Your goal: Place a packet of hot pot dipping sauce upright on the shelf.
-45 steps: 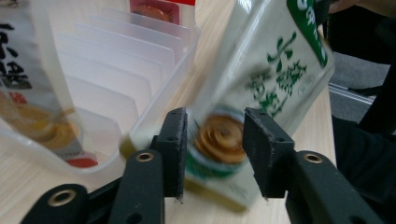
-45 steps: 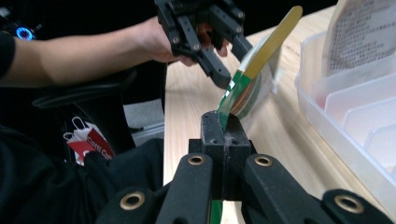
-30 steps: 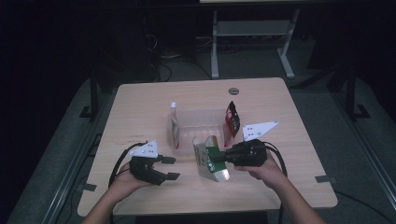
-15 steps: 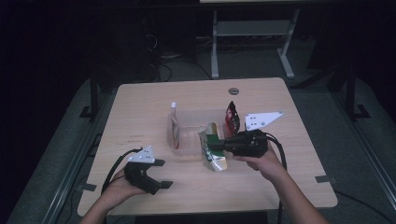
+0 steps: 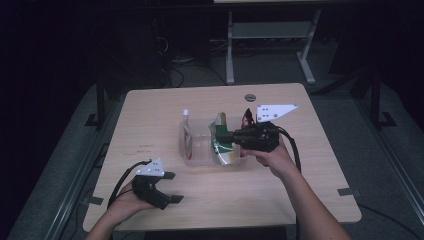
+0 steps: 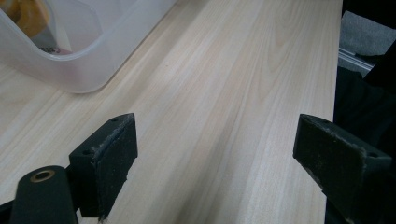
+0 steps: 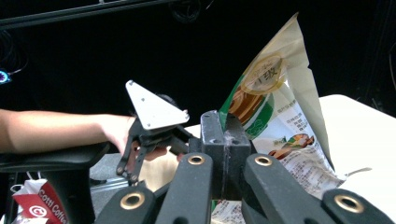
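Note:
My right gripper [image 5: 226,136] is shut on a green and white snack bag [image 5: 222,145], holding it over the clear plastic bin [image 5: 198,150] at the table's middle. In the right gripper view the bag [image 7: 275,112] stands up from the closed jaws, pinched at its edge. A white and orange pouch [image 5: 186,131] stands at the bin's left end and a red packet [image 5: 247,118] at its right end. My left gripper [image 5: 172,187] rests near the table's front left, open and empty. Its wide-apart fingers [image 6: 109,158] hover over bare wood, with the bin's corner [image 6: 88,60] ahead.
The light wooden table [image 5: 150,125] has free room on its left and front. A round grommet [image 5: 250,97] sits near the far edge. A metal stand [image 5: 270,40] and dark floor lie beyond the table. A red Cotti Coffee bag [image 7: 39,203] shows low in the right gripper view.
My right gripper has carried the snack bag from the front of the bin up and over it. My left gripper has drawn back toward the table's front left corner.

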Tool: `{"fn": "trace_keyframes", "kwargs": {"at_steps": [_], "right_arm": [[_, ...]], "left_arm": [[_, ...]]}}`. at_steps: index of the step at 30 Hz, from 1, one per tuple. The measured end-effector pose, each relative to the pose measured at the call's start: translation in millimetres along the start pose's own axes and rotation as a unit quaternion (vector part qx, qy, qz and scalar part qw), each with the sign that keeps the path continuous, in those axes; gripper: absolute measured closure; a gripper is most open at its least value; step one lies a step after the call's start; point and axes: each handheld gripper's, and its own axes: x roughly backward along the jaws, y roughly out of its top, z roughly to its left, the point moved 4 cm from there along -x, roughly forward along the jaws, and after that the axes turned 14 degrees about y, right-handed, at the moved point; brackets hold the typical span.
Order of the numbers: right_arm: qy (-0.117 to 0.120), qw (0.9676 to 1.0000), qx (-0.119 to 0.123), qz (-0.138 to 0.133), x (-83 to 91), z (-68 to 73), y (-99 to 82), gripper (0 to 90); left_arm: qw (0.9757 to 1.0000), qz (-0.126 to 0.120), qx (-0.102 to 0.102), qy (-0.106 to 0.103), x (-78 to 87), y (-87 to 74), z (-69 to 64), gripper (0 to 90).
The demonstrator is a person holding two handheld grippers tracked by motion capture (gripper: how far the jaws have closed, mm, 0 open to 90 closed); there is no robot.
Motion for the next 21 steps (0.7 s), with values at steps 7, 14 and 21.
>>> {"fn": "trace_keyframes", "kwargs": {"at_steps": [7, 14, 21], "right_arm": [[-0.005, 1.0, 0.0, -0.003, -5.0, -12.1, 7.3, 90.0], [-0.006, 0.9999, -0.01, -0.004, -13.7, -23.4, 8.5, 90.0], [-0.016, 0.9996, -0.023, -0.004, -21.3, -39.0, -0.1, 90.0]], "left_arm": [[1.0, -0.002, 0.0, 0.0, -0.5, -1.1, 1.8, 13.4], [1.0, -0.002, 0.002, -0.002, -0.7, -1.8, 3.0, 13.4], [1.0, 0.0, 0.003, -0.002, -1.1, -3.2, 4.2, 13.4]]}}
